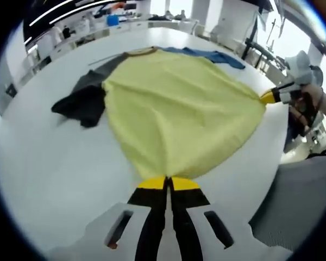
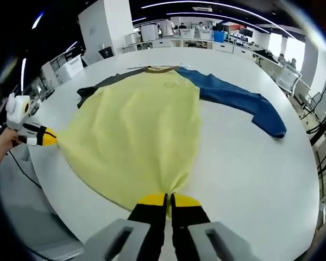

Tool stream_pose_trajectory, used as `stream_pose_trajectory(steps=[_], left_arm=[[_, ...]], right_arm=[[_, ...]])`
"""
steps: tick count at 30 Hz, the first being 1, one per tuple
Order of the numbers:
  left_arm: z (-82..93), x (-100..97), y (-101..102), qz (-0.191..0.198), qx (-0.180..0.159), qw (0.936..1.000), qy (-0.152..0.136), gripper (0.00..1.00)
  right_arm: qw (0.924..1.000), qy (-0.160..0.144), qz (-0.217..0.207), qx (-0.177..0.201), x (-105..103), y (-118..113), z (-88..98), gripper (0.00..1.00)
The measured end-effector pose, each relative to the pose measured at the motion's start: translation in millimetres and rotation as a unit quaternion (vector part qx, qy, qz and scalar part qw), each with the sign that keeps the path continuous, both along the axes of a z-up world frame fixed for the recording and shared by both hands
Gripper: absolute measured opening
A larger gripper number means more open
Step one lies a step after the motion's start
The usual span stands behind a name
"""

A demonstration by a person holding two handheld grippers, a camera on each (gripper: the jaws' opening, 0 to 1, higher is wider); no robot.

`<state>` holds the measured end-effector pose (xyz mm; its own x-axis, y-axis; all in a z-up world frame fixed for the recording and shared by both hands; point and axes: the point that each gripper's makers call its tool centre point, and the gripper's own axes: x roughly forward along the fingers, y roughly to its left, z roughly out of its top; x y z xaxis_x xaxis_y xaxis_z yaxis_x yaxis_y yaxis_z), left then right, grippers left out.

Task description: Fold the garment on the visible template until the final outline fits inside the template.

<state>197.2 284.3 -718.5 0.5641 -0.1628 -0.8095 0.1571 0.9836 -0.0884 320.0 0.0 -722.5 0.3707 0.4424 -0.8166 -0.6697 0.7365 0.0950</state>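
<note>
I have both grippers clamped on the hem of the yellow garment (image 1: pixel 179 114): left gripper (image 1: pixel 167 184) jaws pinched together on one hem corner, right gripper (image 2: pixel 169 200) jaws pinched on the other. In the left gripper view the right gripper shows at the far right, tip on cloth; in the right gripper view the left one sits at the far left, same deal. The garment lies spread on the white worktop (image 2: pixel 250 163), collar (image 2: pixel 159 69) away from me, hem pulled toward the near edge. It has a dark grey sleeve (image 1: pixel 82 102) on one side and a blue sleeve (image 2: pixel 240 99) on the other, both splayed flat. I can't make out any template outline; maybe it's under the cloth, can't tell. Risks, as I judge them: hem slips from one jaw mid-fold and the fold goes crooked; uneven pull between the hands skews the body; lifting too fast drags the collar and shifts the whole garment; the near hem sits close to the worktop edge, so pulling back could drop it over. Room: plenty of bare worktop beyond the blue sleeve and beside the grey one; folding forward toward the collar looks unobstructed.
</note>
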Motion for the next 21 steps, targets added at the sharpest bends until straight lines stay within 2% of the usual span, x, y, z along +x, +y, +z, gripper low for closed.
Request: stream_pose_trajectory(steps=[12, 21], left_arm=[[-0.8, -4.6, 0.7, 0.023, -0.007, 0.9997, -0.005, 0.00], [10.5, -16.9, 2.4, 0.034, -0.020, 0.9992, -0.006, 0.14]], right_arm=[[0.9998, 0.013, -0.015, 0.002, -0.5, -3.2, -7.4, 0.00], [0.9995, 0.009, -0.027, -0.011, -0.7, -20.2, -1.4, 0.06]])
